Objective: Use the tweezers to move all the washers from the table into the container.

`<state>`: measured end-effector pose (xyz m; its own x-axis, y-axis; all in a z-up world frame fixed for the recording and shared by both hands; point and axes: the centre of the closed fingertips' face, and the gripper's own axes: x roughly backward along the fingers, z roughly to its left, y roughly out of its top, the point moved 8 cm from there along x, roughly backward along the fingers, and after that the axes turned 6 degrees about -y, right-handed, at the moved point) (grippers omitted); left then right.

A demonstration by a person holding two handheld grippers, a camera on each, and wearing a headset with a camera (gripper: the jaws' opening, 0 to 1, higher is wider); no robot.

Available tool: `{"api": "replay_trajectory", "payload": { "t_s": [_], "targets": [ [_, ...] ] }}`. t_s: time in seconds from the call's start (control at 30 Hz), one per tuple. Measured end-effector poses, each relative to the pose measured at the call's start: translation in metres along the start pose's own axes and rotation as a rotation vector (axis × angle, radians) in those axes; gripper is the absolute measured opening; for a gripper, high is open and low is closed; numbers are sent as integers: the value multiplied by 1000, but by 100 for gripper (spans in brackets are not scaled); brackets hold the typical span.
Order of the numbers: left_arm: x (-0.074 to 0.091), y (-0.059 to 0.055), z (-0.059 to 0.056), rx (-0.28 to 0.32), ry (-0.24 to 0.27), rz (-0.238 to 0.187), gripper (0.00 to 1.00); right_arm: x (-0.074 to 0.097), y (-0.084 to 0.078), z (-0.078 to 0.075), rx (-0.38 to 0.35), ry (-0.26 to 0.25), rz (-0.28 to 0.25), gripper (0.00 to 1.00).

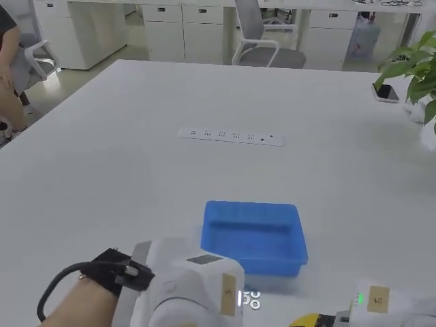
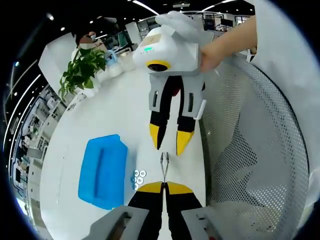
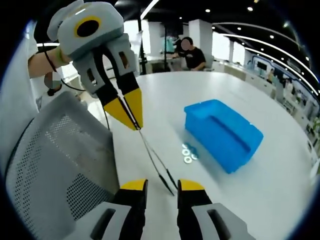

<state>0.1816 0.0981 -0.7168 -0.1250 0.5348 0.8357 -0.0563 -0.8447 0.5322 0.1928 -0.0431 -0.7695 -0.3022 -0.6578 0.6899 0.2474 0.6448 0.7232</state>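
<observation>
yellow sticker [image 1: 377, 298] on the right claw [image 2: 170, 142] body, apparently "40", second sticker [image 1: 228, 294] on the left claw [image 3: 132, 122] unreadable

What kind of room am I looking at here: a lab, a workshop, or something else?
Most likely an open-plan office. There is a large white table with a white power strip on it, a grey swivel office chair behind it, and rows of white drawer cabinets along the back.
</observation>
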Motion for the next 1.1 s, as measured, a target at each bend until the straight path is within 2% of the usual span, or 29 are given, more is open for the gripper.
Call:
{"api": "replay_trajectory", "payload": {
  "t_s": [0.23, 0.3, 0.33, 0.4, 0.43, 0.47, 0.53, 0.63, 0.7, 0.87, 0.93, 1.1],
  "targets": [
    [0, 19, -7, -22, -8, -31, 0, -7, 5, 1, 67, 12, 17, 18],
    [1, 22, -10, -23, -9, -41, 0, -9, 5, 1, 83, 25, 22, 16],
    [0, 24, -11, -9, -13, -58, 0, -11, 5, 2, 115, 47, 24, 15],
    [-1, 21, -11, 29, -7, -83, 0, -15, 4, 5, 161, 102, 18, 10],
    [-1, 18, -11, 44, -7, -86, 0, -17, 3, 5, 157, 122, 22, 9],
    [0, 14, -10, 69, -4, -82, 0, -18, 5, 2, 170, 100, 8, 9],
    [1, 11, -9, 87, 1, -93, 0, -21, 8, 1, 180, 124, 19, 9],
    [6, 12, -6, 90, 20, -108, 0, -25, 18, -1, 262, 126, 21, 8],
    [9, 13, -1, 81, 41, -101, 0, -30, 25, -3, 279, 125, 19, 8],
    [14, 10, 13, 88, 67, -98, 0, -41, 37, -11, 287, 108, 4, 7],
    [16, 10, 16, 80, 75, -90, 0, -43, 39, -15, 241, 109, -18, 7],
    [20, 10, 24, 65, 89, -80, 0, -44, 44, -21, 213, 101, -47, 8]
  ]
}}
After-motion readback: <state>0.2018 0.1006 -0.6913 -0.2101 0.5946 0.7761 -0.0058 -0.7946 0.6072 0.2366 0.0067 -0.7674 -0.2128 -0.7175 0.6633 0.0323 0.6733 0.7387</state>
